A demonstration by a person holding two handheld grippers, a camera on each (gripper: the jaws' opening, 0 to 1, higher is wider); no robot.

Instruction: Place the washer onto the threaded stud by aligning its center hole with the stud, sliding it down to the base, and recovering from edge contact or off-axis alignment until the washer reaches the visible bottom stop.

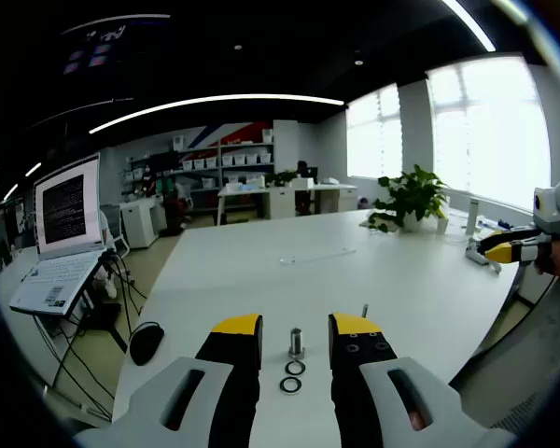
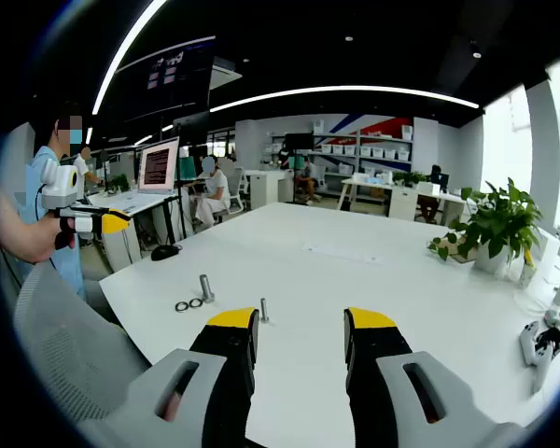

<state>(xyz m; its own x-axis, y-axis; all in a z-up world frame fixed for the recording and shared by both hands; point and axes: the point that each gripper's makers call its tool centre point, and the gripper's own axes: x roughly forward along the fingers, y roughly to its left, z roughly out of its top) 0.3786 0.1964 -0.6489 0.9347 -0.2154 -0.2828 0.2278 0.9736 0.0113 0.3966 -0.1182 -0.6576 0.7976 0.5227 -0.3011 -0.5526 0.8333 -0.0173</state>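
Left gripper view: both grippers hover open and empty over a big white table point(image 1: 401, 280), with two washers lying beside an upright stud.

Largest first, the table runs back to a potted plant point(image 1: 413, 198), and a laptop point(image 1: 61, 238) stands on a stand off its left edge beside a black mouse point(image 1: 146, 342) at the table corner. The left gripper point(image 1: 296, 329) has its jaws spread wide with nothing between them, framing the stud point(image 1: 296, 343); the two washers point(image 1: 292, 376) lie flat on the table just in front of it, touching each other, and a smaller bolt point(image 1: 364, 309) stands to the right. In the right gripper view, the right gripper point(image 2: 301, 322) is likewise wide open and empty, with the stud point(image 2: 206, 287) and washers point(image 2: 189, 304) off to its left and the small bolt point(image 2: 264, 311) near its left jaw.
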